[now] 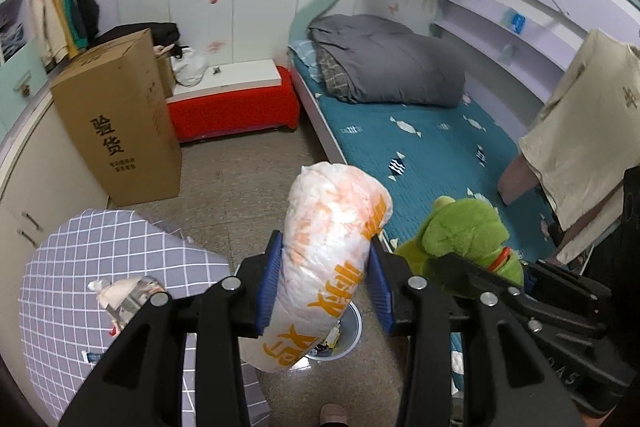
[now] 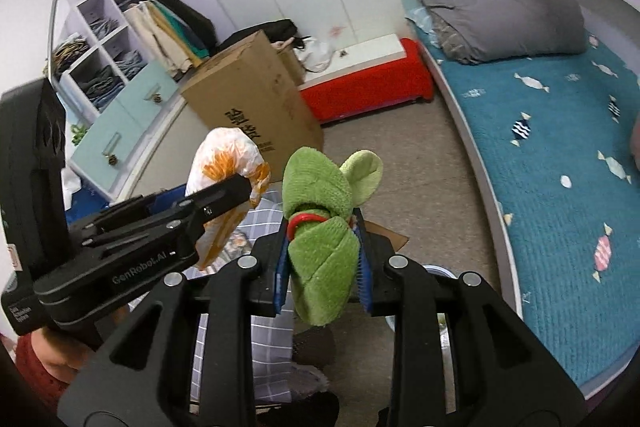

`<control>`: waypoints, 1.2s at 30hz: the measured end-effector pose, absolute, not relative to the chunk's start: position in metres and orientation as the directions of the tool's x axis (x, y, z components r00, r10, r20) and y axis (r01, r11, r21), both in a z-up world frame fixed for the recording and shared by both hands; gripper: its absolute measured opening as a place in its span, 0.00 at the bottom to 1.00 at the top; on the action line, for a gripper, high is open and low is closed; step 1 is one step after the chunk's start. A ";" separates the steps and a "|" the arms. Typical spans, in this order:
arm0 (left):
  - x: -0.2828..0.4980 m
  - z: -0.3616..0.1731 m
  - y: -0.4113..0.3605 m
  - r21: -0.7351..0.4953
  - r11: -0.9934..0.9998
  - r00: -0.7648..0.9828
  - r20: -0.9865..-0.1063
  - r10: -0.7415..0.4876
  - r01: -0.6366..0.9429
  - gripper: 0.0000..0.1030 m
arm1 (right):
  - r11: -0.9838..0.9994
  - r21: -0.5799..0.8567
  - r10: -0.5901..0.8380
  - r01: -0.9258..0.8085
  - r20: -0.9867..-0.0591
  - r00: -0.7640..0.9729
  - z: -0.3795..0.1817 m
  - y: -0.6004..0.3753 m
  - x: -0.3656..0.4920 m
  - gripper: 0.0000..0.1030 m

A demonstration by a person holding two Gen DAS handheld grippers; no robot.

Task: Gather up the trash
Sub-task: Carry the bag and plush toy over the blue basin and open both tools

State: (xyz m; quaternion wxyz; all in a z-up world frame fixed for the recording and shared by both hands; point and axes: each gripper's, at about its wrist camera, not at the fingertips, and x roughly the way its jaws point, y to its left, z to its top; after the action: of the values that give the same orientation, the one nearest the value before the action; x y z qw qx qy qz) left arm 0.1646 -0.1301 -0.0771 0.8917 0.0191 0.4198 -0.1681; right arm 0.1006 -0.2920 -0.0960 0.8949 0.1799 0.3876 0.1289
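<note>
At about nine o'clock in the left wrist view lies a checked grey cloth (image 1: 120, 259) with a crumpled wrapper (image 1: 124, 293) on it, more litter that is not yet picked up. At the centre the left hand-held gripper (image 1: 324, 291) has its blue pads pressed against the sides of a white plastic bag with orange print (image 1: 332, 259), its jaws partly spread around the bulging bundle. Directly below the bag, at six o'clock, the rim of a small bin (image 1: 354, 327) shows on the floor (image 1: 240, 179). To drop cleanly, I judge the bag should be lowered over the bin's mouth before the jaws part, since the bundle looks about as wide as the opening.

At four o'clock, the right hand-held gripper (image 2: 324, 267) pinches a green plush toy (image 2: 320, 227) with a red ring at its neck; the jaws are narrow and the soft body is squeezed between the pads. The toy seems no rubbish, so it is probably bound for the bed (image 1: 440, 147) at two o'clock, not the bin. Both tools are close together, so one should release at a time.
</note>
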 end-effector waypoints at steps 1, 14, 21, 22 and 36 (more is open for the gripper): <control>0.166 -0.078 -0.134 -0.101 0.942 0.588 -0.758 -0.282 0.321 0.39 | 0.902 0.423 0.368 -0.087 -0.648 0.667 -0.098 -0.296 0.100 0.30; 0.180 -0.087 -0.150 -0.090 0.935 0.555 -0.784 -0.279 0.343 0.39 | 0.908 0.420 0.298 0.011 -0.663 0.686 -0.114 -0.325 0.100 0.74; 0.178 -0.086 -0.159 -0.090 0.926 0.553 -0.780 -0.294 0.366 0.40 | 0.917 0.397 0.251 0.034 -0.643 0.724 -0.104 -0.334 0.089 0.77; 0.177 -0.086 -0.161 -0.090 0.925 0.553 -0.779 -0.296 0.368 0.40 | 0.918 0.395 0.246 0.038 -0.641 0.727 -0.103 -0.334 0.088 0.77; 0.169 -0.082 -0.187 -0.098 0.903 0.561 -0.754 -0.342 0.418 0.49 | 0.916 0.391 0.186 0.092 -0.616 0.765 -0.093 -0.353 0.070 0.78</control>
State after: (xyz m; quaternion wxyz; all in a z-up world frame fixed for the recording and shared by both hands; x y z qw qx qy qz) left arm 0.1689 -0.1868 -0.0823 0.8824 0.0458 0.4158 -0.2155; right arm 0.0703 -0.3534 -0.0934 0.9171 0.2036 0.3416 0.0257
